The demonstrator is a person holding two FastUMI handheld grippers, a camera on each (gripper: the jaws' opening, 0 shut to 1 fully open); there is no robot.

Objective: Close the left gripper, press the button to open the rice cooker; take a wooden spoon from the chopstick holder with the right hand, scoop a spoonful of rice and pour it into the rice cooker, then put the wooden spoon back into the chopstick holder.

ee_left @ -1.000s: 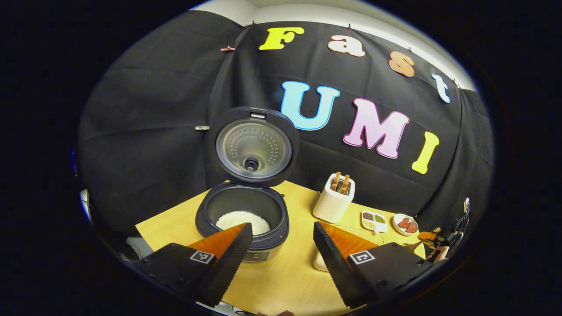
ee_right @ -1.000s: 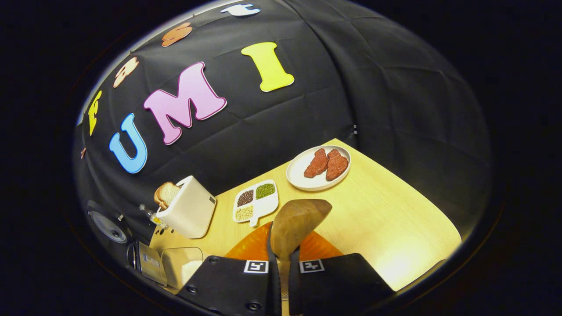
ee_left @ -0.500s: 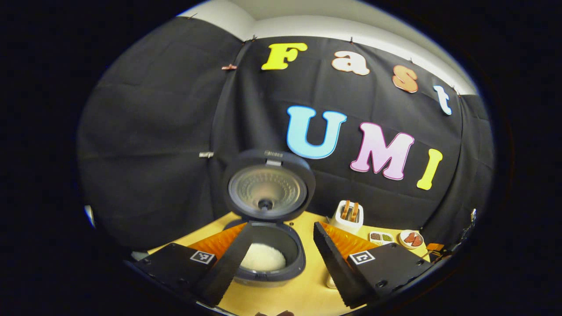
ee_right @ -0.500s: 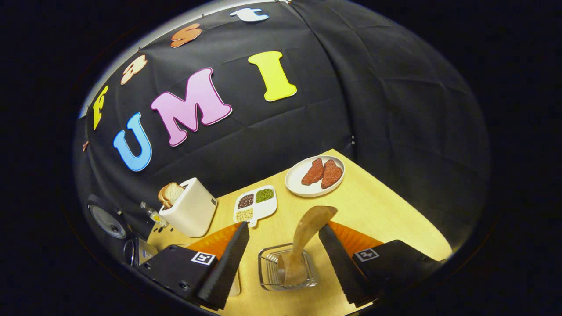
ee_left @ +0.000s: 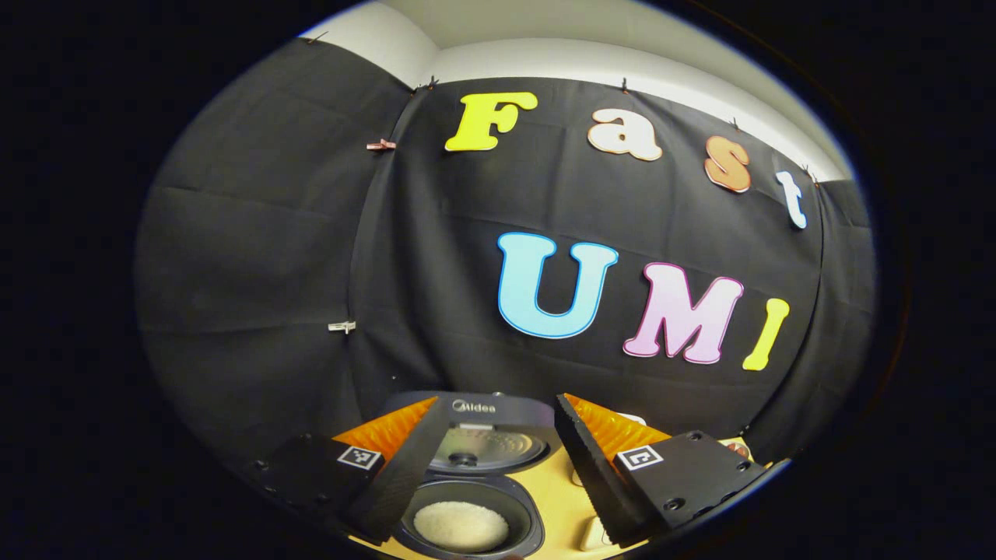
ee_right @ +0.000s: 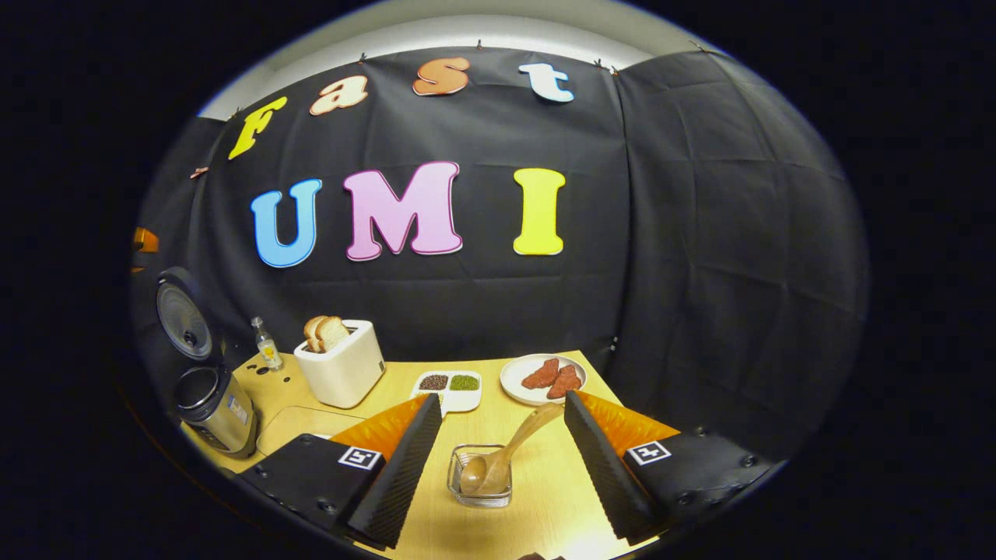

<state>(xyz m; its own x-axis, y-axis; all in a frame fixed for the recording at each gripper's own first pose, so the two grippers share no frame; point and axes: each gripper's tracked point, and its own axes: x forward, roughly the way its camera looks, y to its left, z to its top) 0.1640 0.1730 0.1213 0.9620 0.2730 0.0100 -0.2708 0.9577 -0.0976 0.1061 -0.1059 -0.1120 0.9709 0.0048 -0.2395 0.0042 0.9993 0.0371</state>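
The wooden spoon (ee_right: pixel 506 459) leans in the clear glass chopstick holder (ee_right: pixel 480 486) on the wooden table (ee_right: pixel 545 505), its upper end tilted to the right. My right gripper (ee_right: pixel 503 398) is open, above and back from the holder, and touches nothing. The rice cooker (ee_left: pixel 467 509) stands open with white rice (ee_left: pixel 461 526) in its pot and the lid (ee_left: pixel 478 439) raised. My left gripper (ee_left: pixel 502 404) is open above the cooker and holds nothing. In the right gripper view the open rice cooker (ee_right: pixel 212 400) sits at the far left.
A white toaster (ee_right: pixel 340 364) with bread, a small bottle (ee_right: pixel 266 344), a sectioned dish of beans (ee_right: pixel 449 385) and a plate of meat (ee_right: pixel 542 379) line the back of the table. The black cloth wall stands right behind them.
My right gripper opened and let go of the spoon, which now rests in the holder, then drew back. My left gripper rose and tilted up, so the cooker dropped low in its view.
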